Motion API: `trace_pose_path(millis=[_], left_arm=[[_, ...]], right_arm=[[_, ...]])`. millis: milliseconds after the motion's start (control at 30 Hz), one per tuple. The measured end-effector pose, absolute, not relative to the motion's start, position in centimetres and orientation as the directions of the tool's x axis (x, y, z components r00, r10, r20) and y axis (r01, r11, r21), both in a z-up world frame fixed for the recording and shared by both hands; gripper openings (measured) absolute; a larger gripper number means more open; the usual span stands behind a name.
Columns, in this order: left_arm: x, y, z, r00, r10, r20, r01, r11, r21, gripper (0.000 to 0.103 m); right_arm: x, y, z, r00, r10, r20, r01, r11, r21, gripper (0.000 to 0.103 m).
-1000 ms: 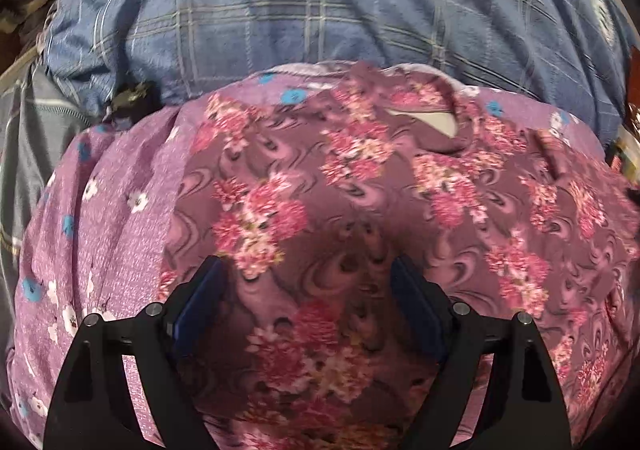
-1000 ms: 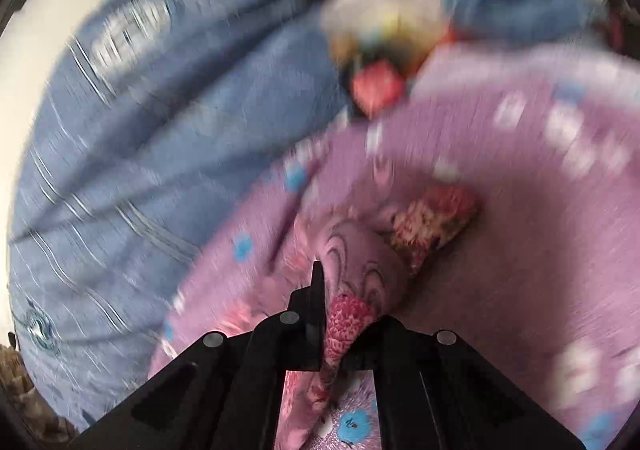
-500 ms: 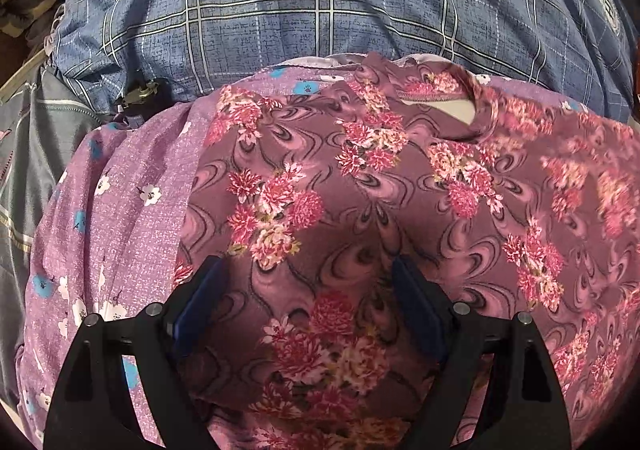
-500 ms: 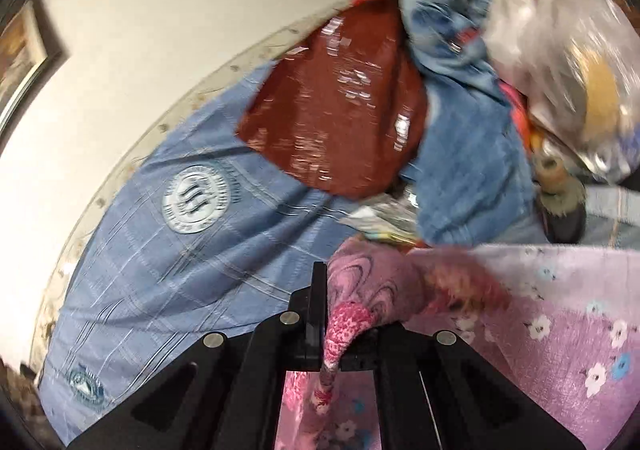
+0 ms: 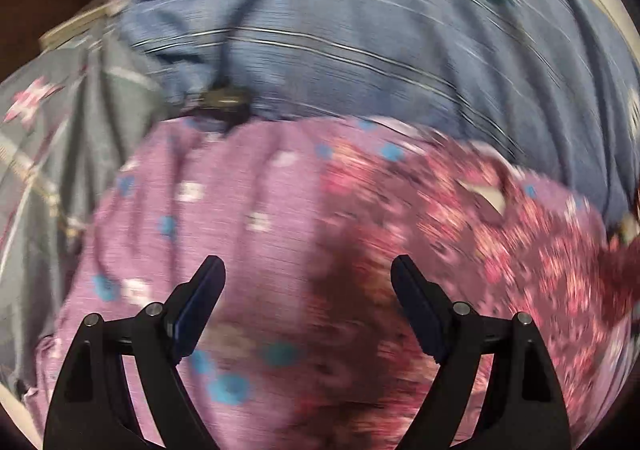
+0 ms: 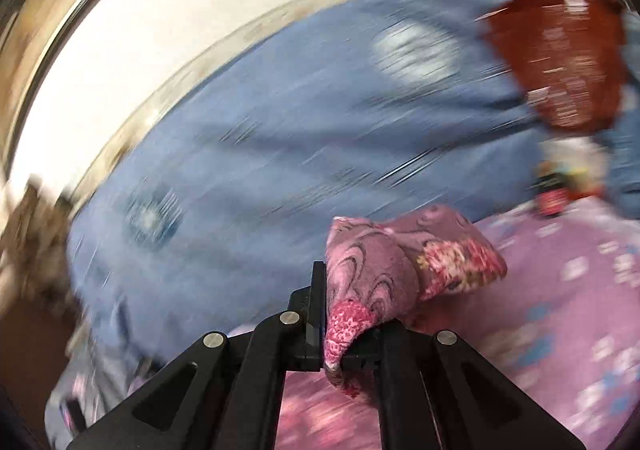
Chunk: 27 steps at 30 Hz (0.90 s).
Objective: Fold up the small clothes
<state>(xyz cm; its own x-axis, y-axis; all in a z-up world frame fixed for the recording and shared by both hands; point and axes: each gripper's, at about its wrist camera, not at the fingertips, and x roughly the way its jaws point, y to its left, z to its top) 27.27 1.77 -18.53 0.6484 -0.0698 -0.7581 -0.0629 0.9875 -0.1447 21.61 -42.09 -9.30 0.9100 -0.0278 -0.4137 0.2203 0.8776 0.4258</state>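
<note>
Two grippers in view, both frames motion-blurred. No writing legible; white print on the red bag [image 6: 560,58] and round emblems on the blue sheet [image 6: 280,154] are smeared. Left gripper [image 5: 308,274] spread wide, empty, over the lilac cloth [image 5: 224,218]; half a second ago it sat over the floral garment [image 5: 500,242], which now lies to its right. Right gripper [image 6: 324,314] pinches a fold of the garment, lifted above the lilac cloth, as before.
</note>
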Motion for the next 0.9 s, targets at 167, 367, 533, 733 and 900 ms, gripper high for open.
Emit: trace_pose_path(millis=[167, 367, 533, 733, 900], left_arm=[[27.3, 7.5, -18.1, 0.646, 0.058, -0.761, -0.214, 0.971, -0.108, 0.085], [27.3, 11.7, -18.7, 0.615, 0.067, -0.786, -0.276, 0.952, -0.135, 0.085], [26.9, 12.7, -18.6, 0.617, 0.044, -0.786, -0.273, 0.948, -0.162, 0.085], [26.5, 10.5, -17.9, 0.640, -0.039, -0.768, -0.194, 0.958, -0.211, 0.085], [26.5, 6.0, -17.6, 0.634, -0.208, -0.745, -0.038, 0.954, -0.299, 0.085]], right_arm=[[25.9, -30.3, -13.0, 0.846, 0.172, -0.505, 0.045, 0.920, 0.390, 0.002], [28.8, -19.4, -18.2, 0.703, 0.346, -0.622, -0.112, 0.917, 0.383, 0.030], [29.5, -15.1, -21.5, 0.541, 0.522, -0.659, -0.194, 0.840, 0.506, 0.093], [26.8, -20.5, -17.7, 0.600, 0.652, -0.463, -0.244, 0.700, 0.671, 0.093], [23.8, -27.2, -14.9, 0.685, 0.674, -0.276, -0.244, 0.569, 0.785, 0.092]])
